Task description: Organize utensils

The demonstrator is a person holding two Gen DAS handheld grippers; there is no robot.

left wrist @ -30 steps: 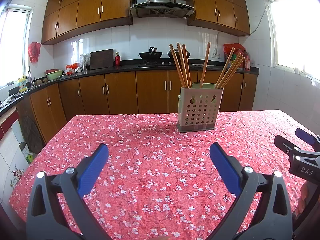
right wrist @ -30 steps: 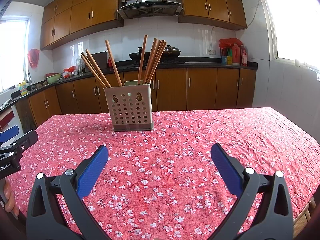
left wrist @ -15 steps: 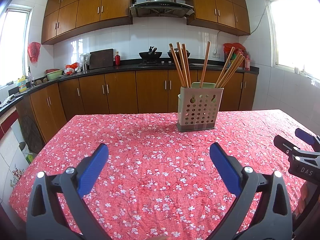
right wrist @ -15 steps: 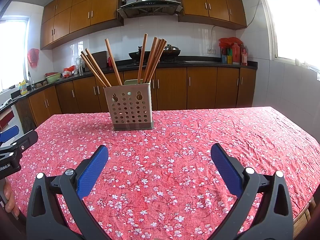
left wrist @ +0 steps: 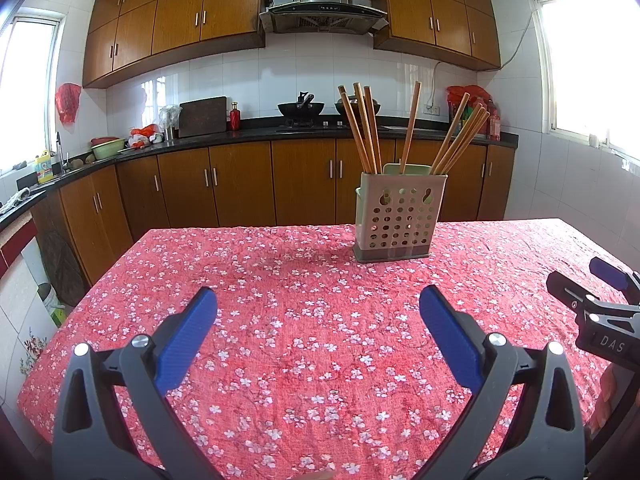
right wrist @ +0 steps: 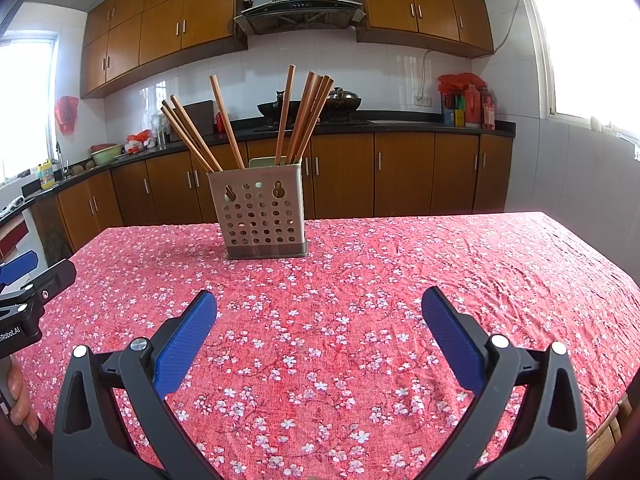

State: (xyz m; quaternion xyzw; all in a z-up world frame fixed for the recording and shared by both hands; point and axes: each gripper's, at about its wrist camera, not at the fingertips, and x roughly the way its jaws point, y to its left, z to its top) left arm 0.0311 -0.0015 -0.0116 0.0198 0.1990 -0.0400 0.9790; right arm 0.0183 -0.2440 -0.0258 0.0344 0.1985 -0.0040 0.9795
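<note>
Red floral cloth covers the table point(left wrist: 304, 320), and out on it stands the beige perforated holder point(left wrist: 400, 218), upright on its dark base toward the far edge. Wooden chopsticks point(left wrist: 366, 130) fan out of its top, some leaning left, some right, one near the middle almost straight. Down at the near end, the left gripper point(left wrist: 318, 312) hangs above the cloth with its blue pads spread wide and only bare tablecloth between them. It's well short of the holder, which sits ahead and a touch to its right. Over on the other side, the right gripper point(right wrist: 319, 312) is just as wide, jaws gaping, gripping nothing, low over the cloth. From its camera the holder point(right wrist: 264, 216) sits ahead and off to the left, chopsticks point(right wrist: 224, 122) bristling out of it. Each gripper peeks into the other's view at the frame edge, so the two sit side by side and apart. Behind it all runs a black counter point(left wrist: 256, 134) with brown cabinets point(left wrist: 240, 184) under it.
</note>
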